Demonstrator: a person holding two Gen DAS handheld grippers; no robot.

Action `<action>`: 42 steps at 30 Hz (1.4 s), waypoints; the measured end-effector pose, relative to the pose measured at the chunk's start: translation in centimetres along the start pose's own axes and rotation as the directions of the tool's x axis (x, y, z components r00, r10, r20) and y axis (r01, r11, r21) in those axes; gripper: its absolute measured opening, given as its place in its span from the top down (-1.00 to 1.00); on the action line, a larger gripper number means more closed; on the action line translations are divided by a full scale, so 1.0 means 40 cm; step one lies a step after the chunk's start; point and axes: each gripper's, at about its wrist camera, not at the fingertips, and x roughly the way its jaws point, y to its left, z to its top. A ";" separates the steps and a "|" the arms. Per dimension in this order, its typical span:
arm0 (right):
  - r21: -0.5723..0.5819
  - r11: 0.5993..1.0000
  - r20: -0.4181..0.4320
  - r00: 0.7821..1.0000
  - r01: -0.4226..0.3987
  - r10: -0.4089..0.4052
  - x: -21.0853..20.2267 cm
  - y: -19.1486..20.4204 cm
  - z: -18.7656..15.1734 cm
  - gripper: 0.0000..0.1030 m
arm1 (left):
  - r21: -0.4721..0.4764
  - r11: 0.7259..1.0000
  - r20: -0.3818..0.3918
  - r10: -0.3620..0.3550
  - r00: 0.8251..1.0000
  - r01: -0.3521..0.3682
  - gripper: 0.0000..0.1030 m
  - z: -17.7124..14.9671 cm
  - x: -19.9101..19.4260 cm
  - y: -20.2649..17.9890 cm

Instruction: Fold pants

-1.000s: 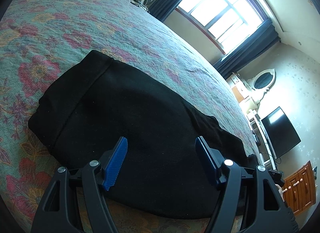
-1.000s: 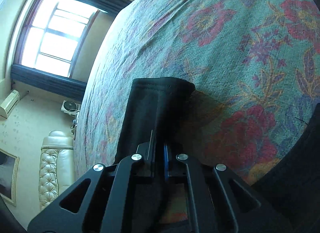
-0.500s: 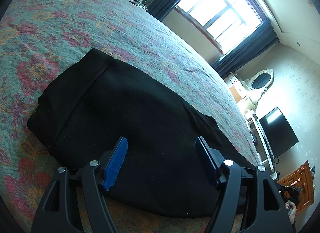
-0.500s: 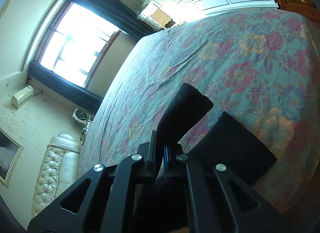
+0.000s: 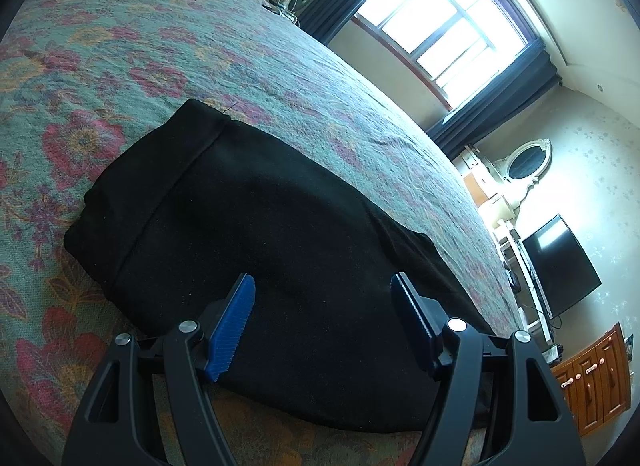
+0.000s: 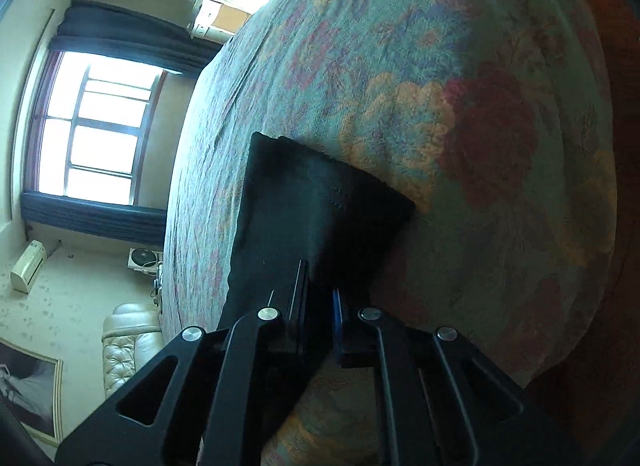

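Black pants (image 5: 240, 193) lie on the floral bedspread (image 5: 200, 45), with the waistband (image 5: 132, 185) toward the left. My left gripper (image 5: 322, 282) hovers open just above the dark cloth, nothing between its blue pads (image 5: 236, 318). In the right wrist view, the hemmed end of a pant leg (image 6: 304, 193) rests flat on the bedspread (image 6: 480, 145). My right gripper (image 6: 320, 286) has that leg between its jaws, which are opening by a narrow gap still filled with the black cloth.
A bright window (image 5: 440, 17) with dark curtains stands beyond the bed. A television (image 5: 560, 266), an oval mirror (image 5: 524, 161) and a wooden cabinet (image 5: 592, 386) line the right wall. A cream sofa (image 6: 128, 342) sits past the bed's far end.
The right gripper swept across the bed with the pant leg, which hung raised before and now lies flat on the bedspread. Its jaws have parted slightly. The left gripper stayed put.
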 end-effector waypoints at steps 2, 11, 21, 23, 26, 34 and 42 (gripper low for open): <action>-0.012 1.000 0.030 0.999 0.010 -0.009 -0.017 0.013 -0.014 0.61 | 0.027 0.999 0.017 -0.030 0.999 0.029 -0.35 -0.012 -0.021 -0.040; -0.041 0.992 -0.178 0.978 -0.123 0.113 0.042 0.138 -0.204 0.36 | -0.167 0.920 -0.218 -0.384 0.897 0.354 -0.47 -0.208 0.044 -0.273; 0.102 0.979 -0.406 0.891 -0.175 0.201 0.209 0.171 -0.402 0.36 | -0.175 0.921 -0.322 -0.388 0.864 0.348 -0.47 -0.361 0.186 -0.448; 0.082 0.981 -0.426 0.883 -0.178 0.196 0.230 0.189 -0.423 0.36 | -0.186 0.923 -0.323 -0.382 0.866 0.338 -0.47 -0.377 0.200 -0.452; 0.073 0.983 -0.405 0.895 -0.171 0.185 0.247 0.206 -0.449 0.35 | -0.195 0.922 -0.336 -0.383 0.860 0.335 -0.47 -0.390 0.216 -0.458; -0.048 0.987 -0.366 0.922 -0.154 0.126 0.249 0.249 -0.461 0.85 | -0.255 0.912 -0.325 -0.395 0.859 0.322 -0.48 -0.401 0.218 -0.436; -0.062 0.976 -0.354 0.919 -0.209 0.174 0.224 0.282 -0.462 0.86 | -0.404 0.856 -0.280 -0.450 0.848 0.321 -0.50 -0.414 0.248 -0.434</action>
